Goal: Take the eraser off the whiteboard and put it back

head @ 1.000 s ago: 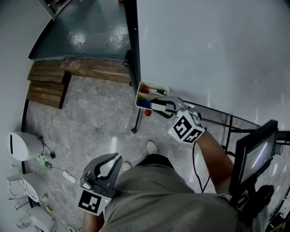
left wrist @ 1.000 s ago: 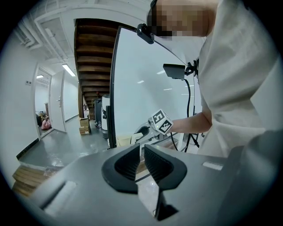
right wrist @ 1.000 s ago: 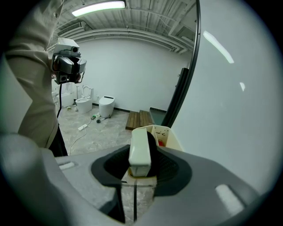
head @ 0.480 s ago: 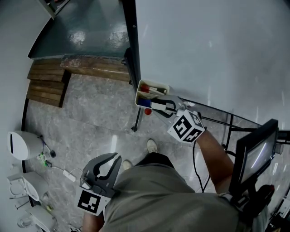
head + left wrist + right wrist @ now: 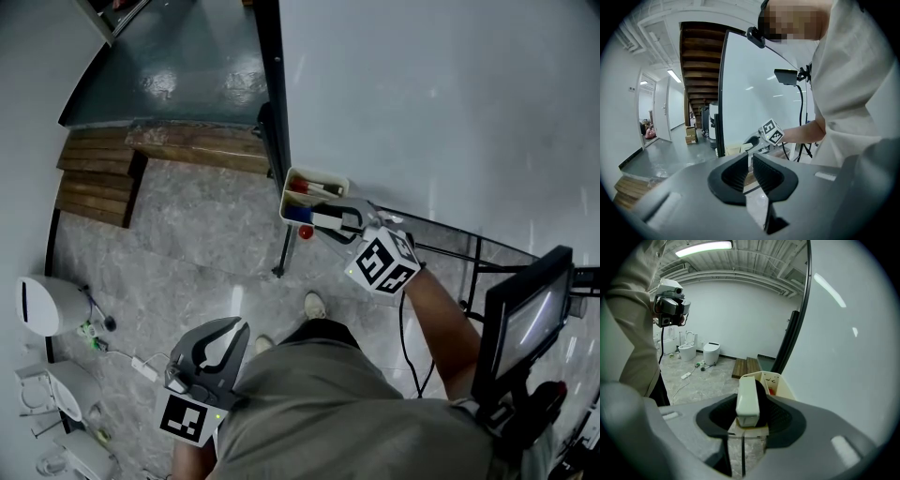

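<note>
The eraser (image 5: pixel 326 221), a white block with black felt, sits between the jaws of my right gripper (image 5: pixel 330 218), which is shut on it. The jaws have just been opening slightly, with the eraser (image 5: pixel 747 401) still between them. The right gripper (image 5: pixel 751 405) hovers just in front of the cream tray (image 5: pixel 317 177) that hangs on the whiteboard (image 5: pixel 441 103). The tray (image 5: pixel 786 386) holds markers. My left gripper (image 5: pixel 238 327) hangs low by the person's hip, shut and empty. In its own view the left gripper (image 5: pixel 751 165) looks toward the board.
The whiteboard's black frame post (image 5: pixel 277 122) runs down to the floor. Wooden boards (image 5: pixel 94 183) lie at the left. Toilets (image 5: pixel 42 302) and a cable (image 5: pixel 141 361) sit at the lower left. A monitor on a stand (image 5: pixel 525 319) is at the right.
</note>
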### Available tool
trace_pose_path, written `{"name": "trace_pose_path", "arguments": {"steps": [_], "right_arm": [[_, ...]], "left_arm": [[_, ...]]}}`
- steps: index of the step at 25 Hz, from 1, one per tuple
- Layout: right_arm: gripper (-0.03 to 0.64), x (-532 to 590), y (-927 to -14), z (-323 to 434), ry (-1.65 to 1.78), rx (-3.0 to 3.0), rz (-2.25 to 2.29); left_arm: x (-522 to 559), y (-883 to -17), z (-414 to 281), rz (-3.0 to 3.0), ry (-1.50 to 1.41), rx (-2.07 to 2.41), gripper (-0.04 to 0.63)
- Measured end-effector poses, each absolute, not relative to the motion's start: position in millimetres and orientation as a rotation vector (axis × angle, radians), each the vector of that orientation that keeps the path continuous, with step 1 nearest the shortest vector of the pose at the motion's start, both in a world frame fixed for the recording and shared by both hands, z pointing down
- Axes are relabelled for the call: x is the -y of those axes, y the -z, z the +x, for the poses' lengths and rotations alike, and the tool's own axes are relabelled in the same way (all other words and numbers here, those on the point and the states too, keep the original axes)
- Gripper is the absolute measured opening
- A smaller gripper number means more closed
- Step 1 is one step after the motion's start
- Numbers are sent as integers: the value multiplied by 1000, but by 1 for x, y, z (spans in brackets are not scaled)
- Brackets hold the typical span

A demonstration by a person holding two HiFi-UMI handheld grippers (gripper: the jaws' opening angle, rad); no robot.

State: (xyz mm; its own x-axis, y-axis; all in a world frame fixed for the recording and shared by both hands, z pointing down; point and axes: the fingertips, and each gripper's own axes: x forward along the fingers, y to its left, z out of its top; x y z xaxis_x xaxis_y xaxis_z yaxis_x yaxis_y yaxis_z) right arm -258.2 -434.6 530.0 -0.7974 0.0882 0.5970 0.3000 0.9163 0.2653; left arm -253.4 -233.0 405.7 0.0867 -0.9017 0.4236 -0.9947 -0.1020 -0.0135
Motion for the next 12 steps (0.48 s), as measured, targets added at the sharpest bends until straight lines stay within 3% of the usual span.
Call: {"name": "trace_pose_path", "arguments": {"steps": [12], "right_arm": [[224,439,-517,-256,497,2484,-214]], "left_arm": [[222,-401,-253,2121,-449,1913,38]]}}
